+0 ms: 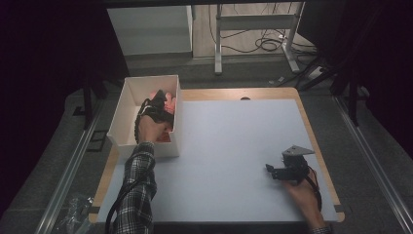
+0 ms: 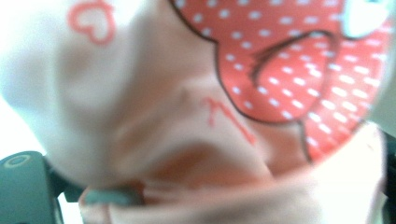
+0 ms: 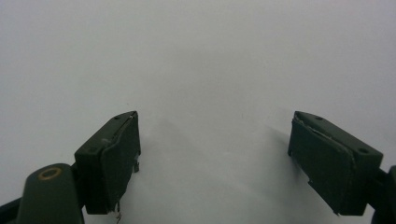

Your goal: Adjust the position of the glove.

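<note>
A white open box (image 1: 119, 113) stands at the table's left edge with pink and red cloth (image 1: 169, 101) inside. My left gripper (image 1: 158, 105) reaches down into the box and is pressed against the cloth. In the left gripper view the cloth (image 2: 289, 60) is very close and blurred: pale pink with a red, white-dotted patch. One of its fingers (image 2: 21, 182) shows at the far left edge, so the jaws stand wide apart. My right gripper (image 1: 269, 169) (image 3: 215, 158) rests low over the white table surface (image 1: 234, 136) at the front right, open and with nothing in it.
The white mat has a wooden border (image 1: 311, 131) around it. Behind the table stand a metal desk frame (image 1: 217, 44) and floor cables (image 1: 265, 45). A metal rail (image 1: 68, 170) runs along the left side.
</note>
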Motion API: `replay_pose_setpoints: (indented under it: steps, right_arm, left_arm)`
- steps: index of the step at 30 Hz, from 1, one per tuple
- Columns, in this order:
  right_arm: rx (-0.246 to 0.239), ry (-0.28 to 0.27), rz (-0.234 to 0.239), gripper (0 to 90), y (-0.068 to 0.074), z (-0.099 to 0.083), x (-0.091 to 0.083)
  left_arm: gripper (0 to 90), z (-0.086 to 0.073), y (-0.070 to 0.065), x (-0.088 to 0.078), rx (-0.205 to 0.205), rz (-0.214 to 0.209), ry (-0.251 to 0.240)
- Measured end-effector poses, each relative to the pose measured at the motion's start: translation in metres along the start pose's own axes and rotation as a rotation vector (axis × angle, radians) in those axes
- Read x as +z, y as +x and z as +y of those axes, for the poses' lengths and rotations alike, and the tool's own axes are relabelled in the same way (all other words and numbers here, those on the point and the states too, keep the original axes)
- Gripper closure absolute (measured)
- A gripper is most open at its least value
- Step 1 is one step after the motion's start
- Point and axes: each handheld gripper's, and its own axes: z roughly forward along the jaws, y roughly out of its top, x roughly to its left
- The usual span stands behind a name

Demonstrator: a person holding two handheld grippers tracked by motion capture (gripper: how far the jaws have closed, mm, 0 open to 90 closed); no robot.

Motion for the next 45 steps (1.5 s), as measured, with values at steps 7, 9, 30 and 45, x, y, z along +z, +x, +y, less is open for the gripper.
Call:
replay_pose_setpoints:
  steps: [7,9,30,45]
  right_arm:
    - [0.000,0.000,0.000,17.1,0.000,0.000,0.000]
    - [0.000,0.000,0.000,17.1,0.000,0.000,0.000]
    - [0.001,0.001,-0.001,17.1,0.000,0.000,0.000]
    - [-0.002,0.001,-0.003,17.1,0.000,0.000,0.000]
  left_arm:
    - [6.1,-0.005,0.002,-0.012,0.025,-0.022,-0.036]
    - [4.7,-0.007,0.003,-0.016,0.044,-0.021,-0.048]
    - [3.0,-0.023,0.009,-0.047,0.112,0.006,-0.158]
    - [3.0,-0.041,0.010,-0.065,0.156,-0.051,-0.252]
